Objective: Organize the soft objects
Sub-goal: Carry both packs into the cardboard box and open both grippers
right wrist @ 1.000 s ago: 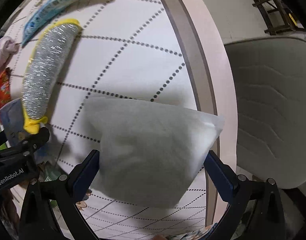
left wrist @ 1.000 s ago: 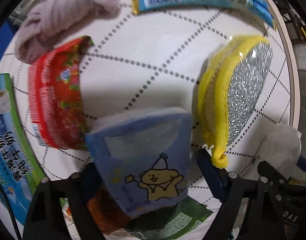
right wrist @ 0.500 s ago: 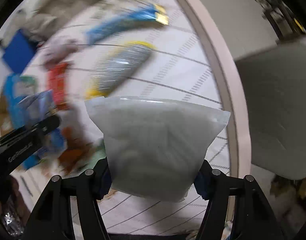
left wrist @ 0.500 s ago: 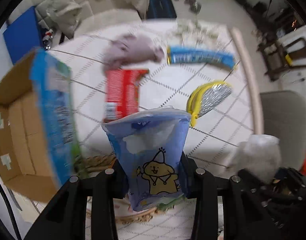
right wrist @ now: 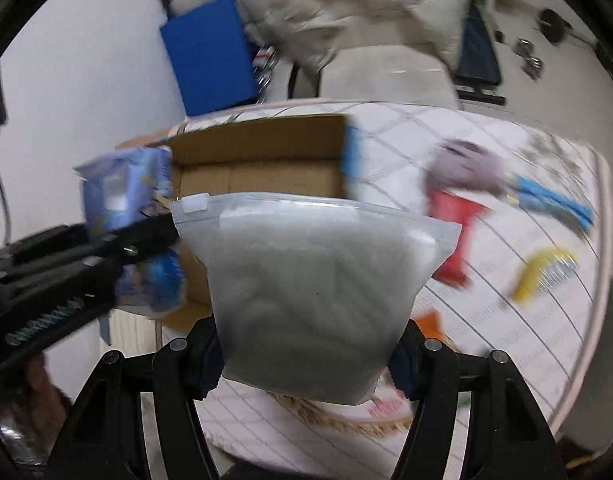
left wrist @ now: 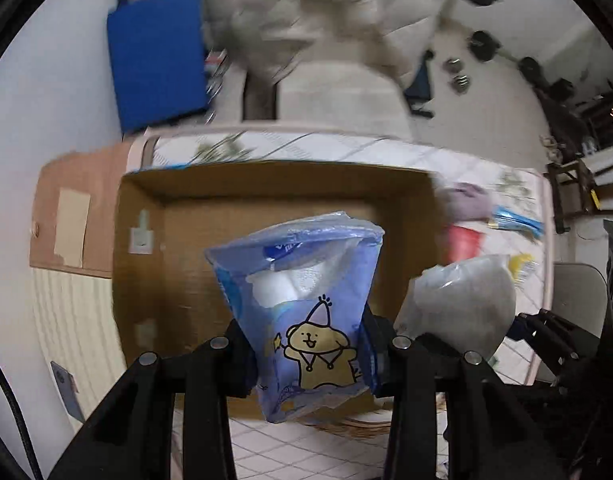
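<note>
My left gripper (left wrist: 306,354) is shut on a blue tissue pack (left wrist: 302,300) with a yellow bear print and holds it in the air over an open cardboard box (left wrist: 154,264). My right gripper (right wrist: 306,356) is shut on a frosted white zip pouch (right wrist: 314,280), held up beside the box (right wrist: 258,148). The pouch also shows at the right of the left wrist view (left wrist: 462,304), and the tissue pack at the left of the right wrist view (right wrist: 122,188).
On the white quilted table (right wrist: 546,320) lie a lilac cloth (right wrist: 466,168), a red packet (right wrist: 454,216), a blue tube pack (right wrist: 554,200) and a yellow-and-silver scrub pad (right wrist: 546,276). A woven basket rim (right wrist: 338,420) sits below the pouch. A grey chair (left wrist: 578,300) stands at the right.
Both grippers closed on their packs, lifted them off the table and swung left. The cardboard box has come into the centre of both views; the table items slid to the right.
</note>
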Tool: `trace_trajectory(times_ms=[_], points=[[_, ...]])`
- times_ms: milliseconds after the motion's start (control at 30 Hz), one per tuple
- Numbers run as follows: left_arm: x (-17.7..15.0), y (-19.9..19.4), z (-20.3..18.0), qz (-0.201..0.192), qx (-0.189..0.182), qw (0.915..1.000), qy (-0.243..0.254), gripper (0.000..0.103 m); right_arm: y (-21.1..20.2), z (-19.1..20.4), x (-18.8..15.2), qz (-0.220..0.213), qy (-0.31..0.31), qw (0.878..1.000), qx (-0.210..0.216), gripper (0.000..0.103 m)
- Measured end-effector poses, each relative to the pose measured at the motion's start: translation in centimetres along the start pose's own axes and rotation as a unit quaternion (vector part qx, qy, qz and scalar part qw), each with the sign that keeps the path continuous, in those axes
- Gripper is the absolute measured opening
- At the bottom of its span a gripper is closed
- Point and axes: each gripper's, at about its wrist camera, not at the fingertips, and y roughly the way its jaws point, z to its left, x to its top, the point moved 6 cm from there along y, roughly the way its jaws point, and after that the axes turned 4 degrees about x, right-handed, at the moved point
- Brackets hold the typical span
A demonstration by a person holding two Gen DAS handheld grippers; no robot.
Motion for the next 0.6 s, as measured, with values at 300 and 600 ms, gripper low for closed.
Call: trace_trajectory(times_ms=[300,600], points=[[4.6,10.9,5.5,0.099,-0.043,0.9941,-0.004,0.036,11.6,4.4,7.3,0.052,-0.012,0.998,-0.043,0.068],[5.0,14.7,5.4,0.139,-0.044,0.9887,0.033,0.041,16.8,3.9,9.4,0.079,-0.022,0.993,-0.084,0.07]])
